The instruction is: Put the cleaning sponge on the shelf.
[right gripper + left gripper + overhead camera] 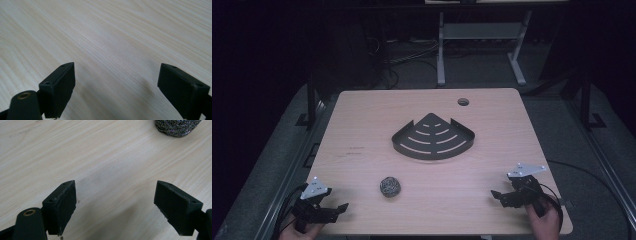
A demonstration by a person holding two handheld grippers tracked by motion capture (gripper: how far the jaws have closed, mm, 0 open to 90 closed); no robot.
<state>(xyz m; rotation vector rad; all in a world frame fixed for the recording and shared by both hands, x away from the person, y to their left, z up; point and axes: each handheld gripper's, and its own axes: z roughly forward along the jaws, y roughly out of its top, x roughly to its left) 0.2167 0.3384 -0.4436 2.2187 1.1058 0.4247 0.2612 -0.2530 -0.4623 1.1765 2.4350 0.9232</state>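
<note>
A dark metal corner shelf (433,137) with curved slots lies flat at the middle of the wooden table. A steel-wool scrubber ball (389,186) rests nearer the front, left of centre; its lower part also appears in the left gripper view (177,127) at the top right. My left gripper (340,209) sits at the front left corner, jaws wide open over bare wood (115,202). My right gripper (498,196) rests at the front right, also open with nothing between its jaws (116,86).
A round cable hole (463,102) is at the table's far right. Beyond the far edge stand a white desk frame (477,45) and cables on the dark floor. The table's front edge (437,233) runs just below both hands.
</note>
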